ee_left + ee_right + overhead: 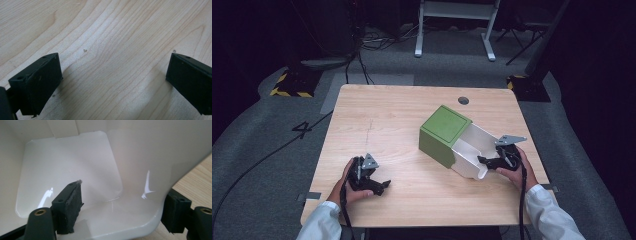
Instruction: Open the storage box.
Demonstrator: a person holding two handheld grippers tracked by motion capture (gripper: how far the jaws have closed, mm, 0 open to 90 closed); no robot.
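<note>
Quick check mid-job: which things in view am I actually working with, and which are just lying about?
In play:
- white drawer, pulled partly out of the green box
- right gripper, open, one jaw inside the drawer wall and one outside
- left gripper, open, low over bare table

Lying about:
- hole in the tabletop
- white stand legs and floor cables behind the table

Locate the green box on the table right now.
In the high view, the green box lies on its side right of the table's centre, its white drawer pulled out toward the right hand-held gripper, whose jaws straddle the drawer's wall.
</note>
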